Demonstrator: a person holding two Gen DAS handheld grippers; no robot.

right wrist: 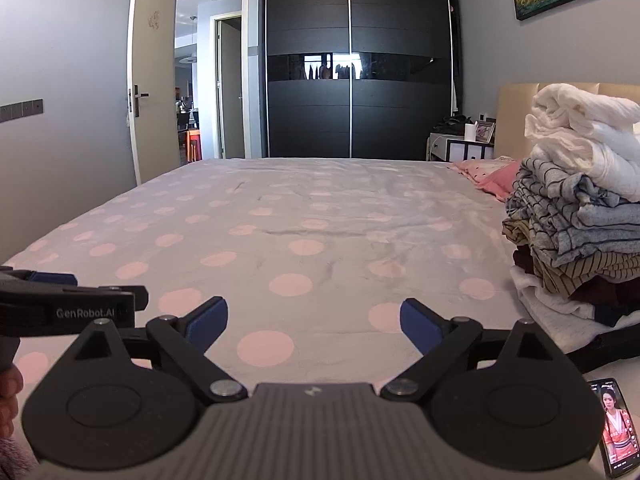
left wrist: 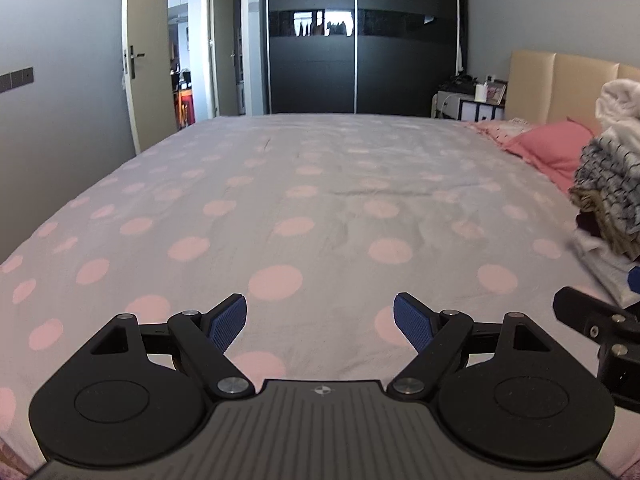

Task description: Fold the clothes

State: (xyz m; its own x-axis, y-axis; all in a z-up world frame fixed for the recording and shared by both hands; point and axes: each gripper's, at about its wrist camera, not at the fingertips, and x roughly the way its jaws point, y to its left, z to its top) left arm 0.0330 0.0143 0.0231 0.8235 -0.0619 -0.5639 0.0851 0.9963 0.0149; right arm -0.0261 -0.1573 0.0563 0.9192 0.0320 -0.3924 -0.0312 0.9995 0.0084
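Note:
A tall pile of clothes (right wrist: 580, 216) stands on the right side of the bed, white garments on top, then grey striped, tan striped and dark ones. The left wrist view catches the same pile of clothes (left wrist: 612, 184) at its right edge. My left gripper (left wrist: 320, 320) hovers open over the spotted bed sheet (left wrist: 304, 184) with nothing between its blue pads. My right gripper (right wrist: 314, 326) is open too, empty, low over the bed sheet (right wrist: 304, 216), left of the pile. The left gripper (right wrist: 52, 308) shows at that view's left edge.
A phone (right wrist: 618, 428) with a lit screen lies on the bed at the near right. Pink pillows (left wrist: 548, 148) and a beige headboard (left wrist: 560, 88) are at the far right. A dark wardrobe (right wrist: 356, 64), a nightstand (right wrist: 460, 146) and an open door (right wrist: 150, 80) stand beyond the bed.

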